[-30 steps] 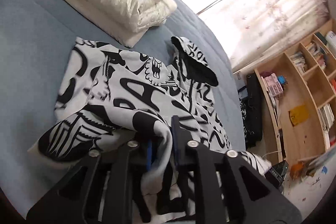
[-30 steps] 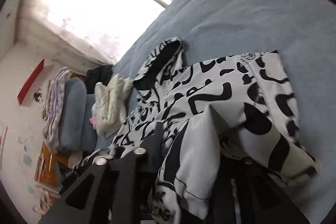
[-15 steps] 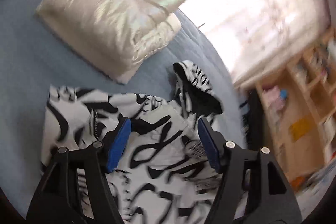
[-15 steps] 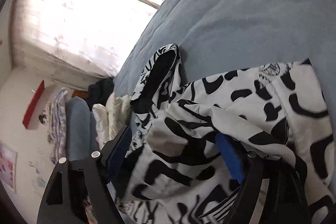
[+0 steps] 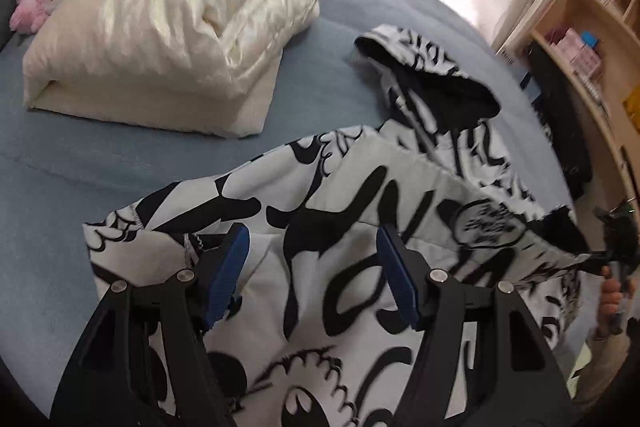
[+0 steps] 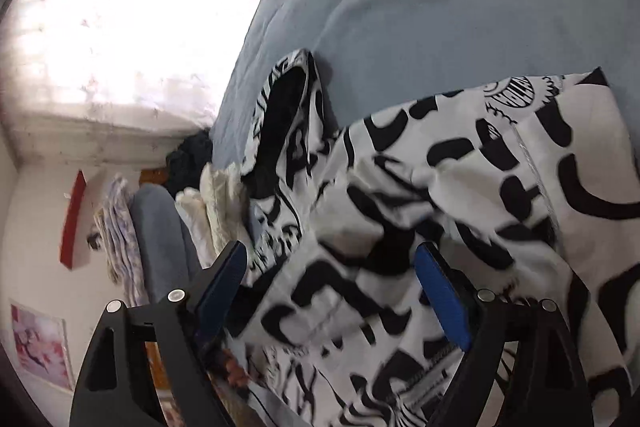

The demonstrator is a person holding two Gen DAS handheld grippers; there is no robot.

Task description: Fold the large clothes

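We have laid one fold of the black-and-white hoodie (image 5: 360,211) on the bed (image 5: 120,155) — both hand-held grippers, left (image 5: 314,277) and right (image 6: 332,291), have just spread and released — next we regrip an edge.

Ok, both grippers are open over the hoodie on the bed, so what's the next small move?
Probably take hold of the hood and fold it down onto the body. The hoodie lies folded, but the hood sticks out flat on the bed. Both grippers have just opened, pressing nothing.

No legible text; the hoodie (image 5: 360,195) print cannot be read
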